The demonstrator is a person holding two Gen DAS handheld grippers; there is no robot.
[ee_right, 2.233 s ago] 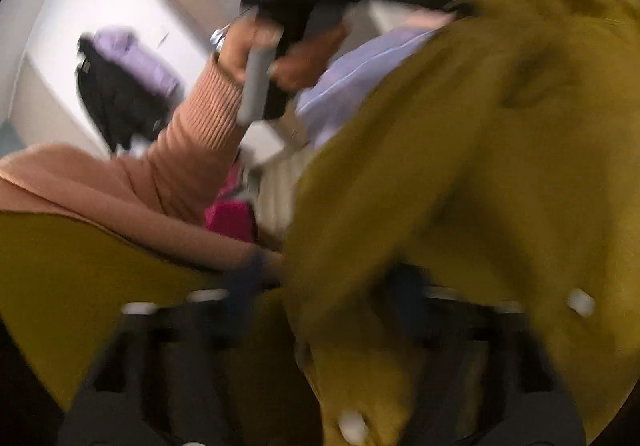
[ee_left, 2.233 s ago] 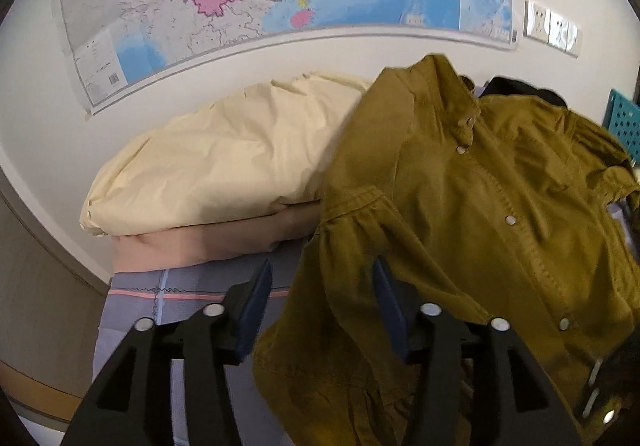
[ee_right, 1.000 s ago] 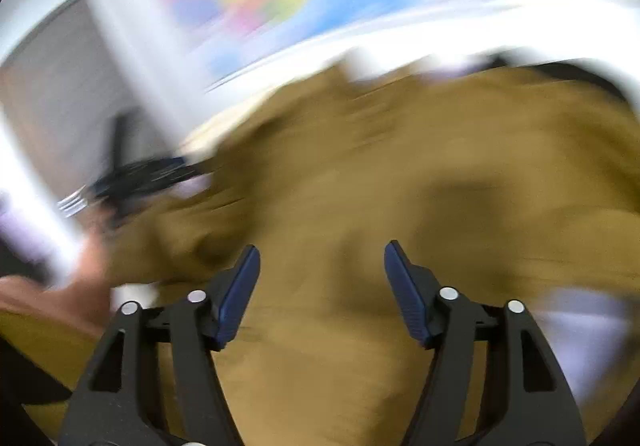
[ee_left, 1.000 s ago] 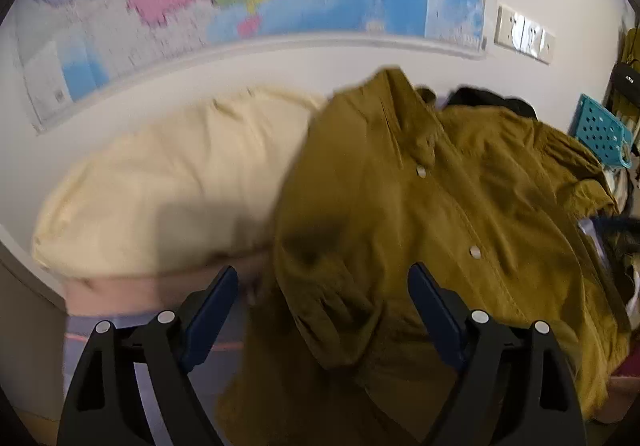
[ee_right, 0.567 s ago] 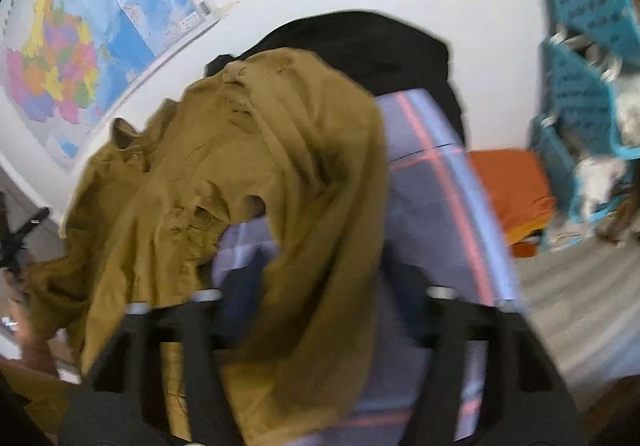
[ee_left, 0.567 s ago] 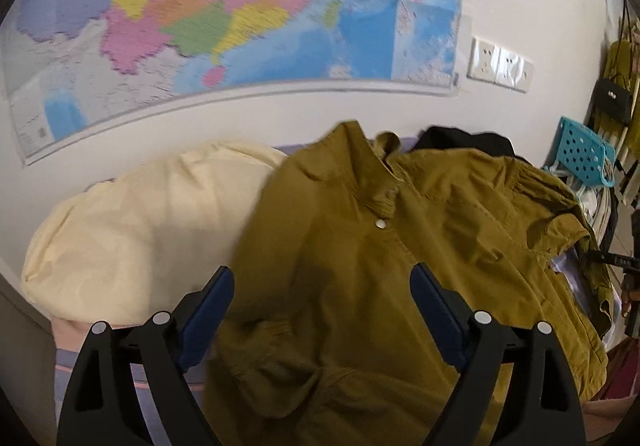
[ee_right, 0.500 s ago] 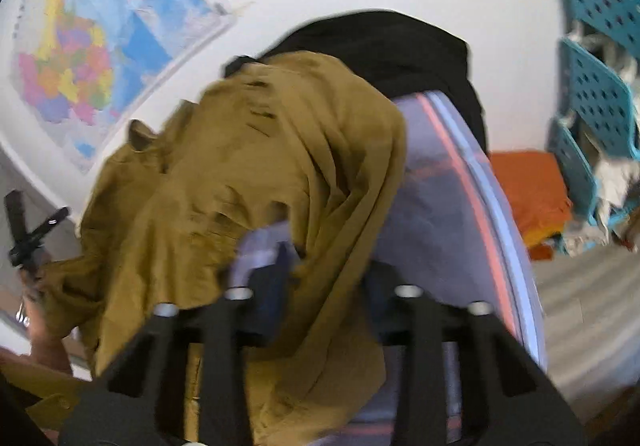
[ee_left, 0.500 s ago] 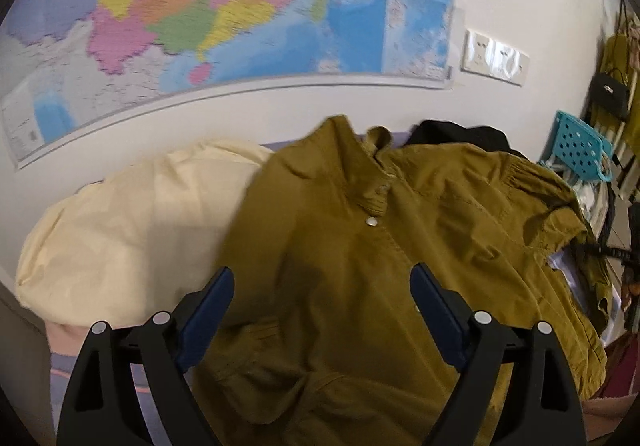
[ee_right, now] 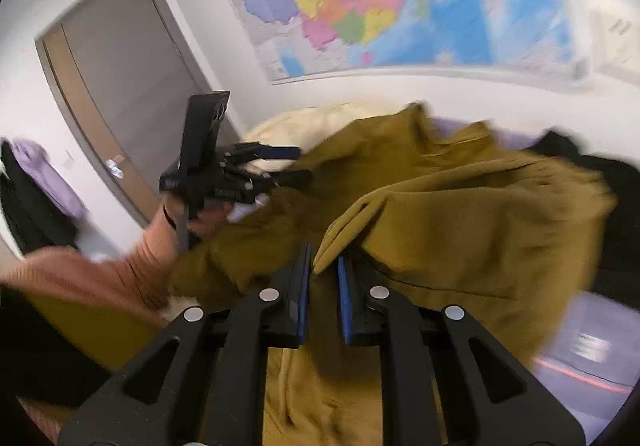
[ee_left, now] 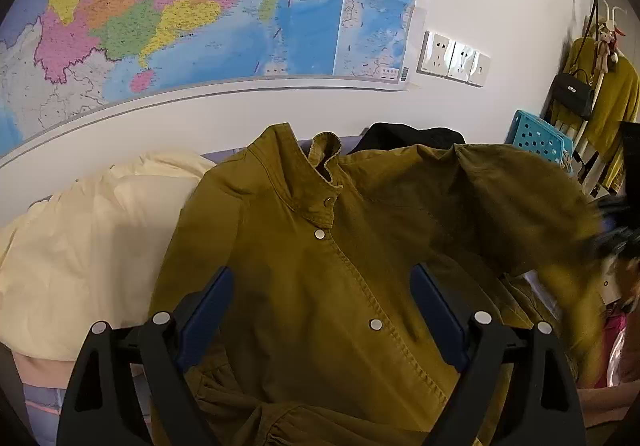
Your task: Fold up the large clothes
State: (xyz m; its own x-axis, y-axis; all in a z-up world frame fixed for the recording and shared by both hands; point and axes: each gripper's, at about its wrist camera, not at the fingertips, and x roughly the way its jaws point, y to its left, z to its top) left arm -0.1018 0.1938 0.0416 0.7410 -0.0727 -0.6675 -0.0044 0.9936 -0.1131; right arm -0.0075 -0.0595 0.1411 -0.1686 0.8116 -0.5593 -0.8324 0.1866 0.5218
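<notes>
An olive-brown button shirt [ee_left: 340, 266] lies spread on the bed, collar toward the wall, snaps down its front. My left gripper [ee_left: 322, 310] hovers over its chest, jaws wide open and empty. In the right wrist view my right gripper [ee_right: 322, 266] is shut on a fold of the shirt [ee_right: 460, 222], likely a sleeve, and holds it lifted over the body. The left gripper [ee_right: 280, 166] also shows there at the shirt's far side. The right gripper shows blurred at the right edge of the left wrist view [ee_left: 612, 234].
A cream duvet [ee_left: 88, 242] is piled at the left, with a black garment [ee_left: 404, 134] behind the shirt. The bed has a lilac plaid sheet [ee_right: 592, 350]. A wall map [ee_left: 200, 14], sockets [ee_left: 452, 58], a blue crate [ee_left: 536, 134] and a door [ee_right: 132, 94] surround it.
My left gripper let go of the shirt, opened wide and rose above it. My right gripper closed on a fold at the right side and swung it leftward over the shirt.
</notes>
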